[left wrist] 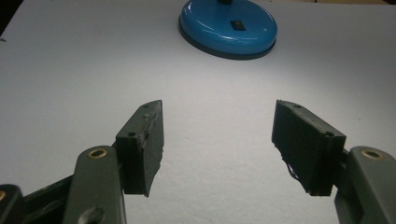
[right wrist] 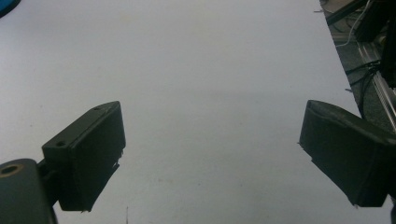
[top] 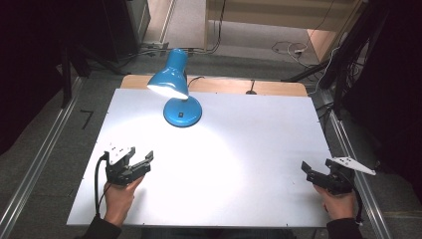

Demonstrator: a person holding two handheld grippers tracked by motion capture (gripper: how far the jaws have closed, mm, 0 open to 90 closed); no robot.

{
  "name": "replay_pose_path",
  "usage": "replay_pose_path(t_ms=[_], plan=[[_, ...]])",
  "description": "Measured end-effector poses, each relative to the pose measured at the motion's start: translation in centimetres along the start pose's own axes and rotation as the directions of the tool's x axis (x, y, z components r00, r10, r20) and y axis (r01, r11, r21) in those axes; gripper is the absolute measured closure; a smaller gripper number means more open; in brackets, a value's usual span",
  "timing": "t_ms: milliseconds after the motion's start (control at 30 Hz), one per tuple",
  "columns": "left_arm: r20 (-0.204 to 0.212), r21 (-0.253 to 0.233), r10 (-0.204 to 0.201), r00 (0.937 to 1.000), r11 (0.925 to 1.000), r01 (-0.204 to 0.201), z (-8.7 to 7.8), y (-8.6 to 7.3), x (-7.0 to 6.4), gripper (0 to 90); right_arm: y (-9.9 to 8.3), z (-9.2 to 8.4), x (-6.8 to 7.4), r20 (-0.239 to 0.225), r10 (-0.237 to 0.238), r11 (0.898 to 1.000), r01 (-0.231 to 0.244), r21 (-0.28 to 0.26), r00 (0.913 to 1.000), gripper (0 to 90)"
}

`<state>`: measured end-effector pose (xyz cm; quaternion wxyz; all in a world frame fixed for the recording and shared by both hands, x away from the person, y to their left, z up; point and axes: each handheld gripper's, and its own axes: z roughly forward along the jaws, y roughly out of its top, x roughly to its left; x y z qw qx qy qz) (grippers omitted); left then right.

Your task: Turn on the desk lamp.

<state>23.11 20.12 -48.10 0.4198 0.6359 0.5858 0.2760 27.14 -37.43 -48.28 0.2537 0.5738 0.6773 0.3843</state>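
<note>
- High view: the left gripper (top: 144,160) sits nearest the person, well short of the blue desk lamp (top: 176,92) and off to its left, jaws spread wide with nothing between them
- Right gripper (top: 307,169) is held near the table's right edge, well apart from the lamp and further from it than the left one; its jaws also stand wide apart and empty
- Left gripper view looks straight along its two black jaws at the lamp's round base (left wrist: 228,28), which lies ahead with bare white table (top: 259,149) between; the pads (left wrist: 149,140) show ragged, worn edges
- Right gripper view looks along its own jaws over plain white table on the lamp's right side
- Beyond both grippers the lamp stands upright toward the far edge of the table, lit, its shade (top: 169,82) tipped down and throwing a bright pool in front of the base
- Lamp's look: glossy blue enamel, a domed disc base with a small black rocker switch (left wrist: 237,24) on top, a short neck, a cone shade; its cord runs off behind it over the far edge
- Risk, as I judge it: the switch is small and the base smooth and domed, so a jaw tip coming in at a slant could skid off it and shove the lamp backward
- A high grip on the shade or neck could tip the lamp, since the weight sits low in the base, and the shade may be hot from the bulb
- The cord behind could snag if the lamp is dragged toward the person
</note>
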Motion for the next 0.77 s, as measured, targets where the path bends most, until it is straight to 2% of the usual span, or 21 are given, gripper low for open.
replay_pose_path(t_ms=[367, 767], plan=[[-0.003, 0.014, 0.001, 1.0000, 0.9999, -0.001, -0.8, -0.6, 0.4, 34.6, 0.0, 0.0, 0.0, 0.001, 0.001, 1.000, -0.001, 0.002, 1.0000, 5.7], [-0.027, 0.017, -0.002, 0.9996, 0.9999, 0.002, -1.1, -1.1, 1.1, 34.5, 0.0, 0.1, 0.0, 0.001, -0.001, 1.000, 0.001, 0.002, 1.0000, 5.7]])
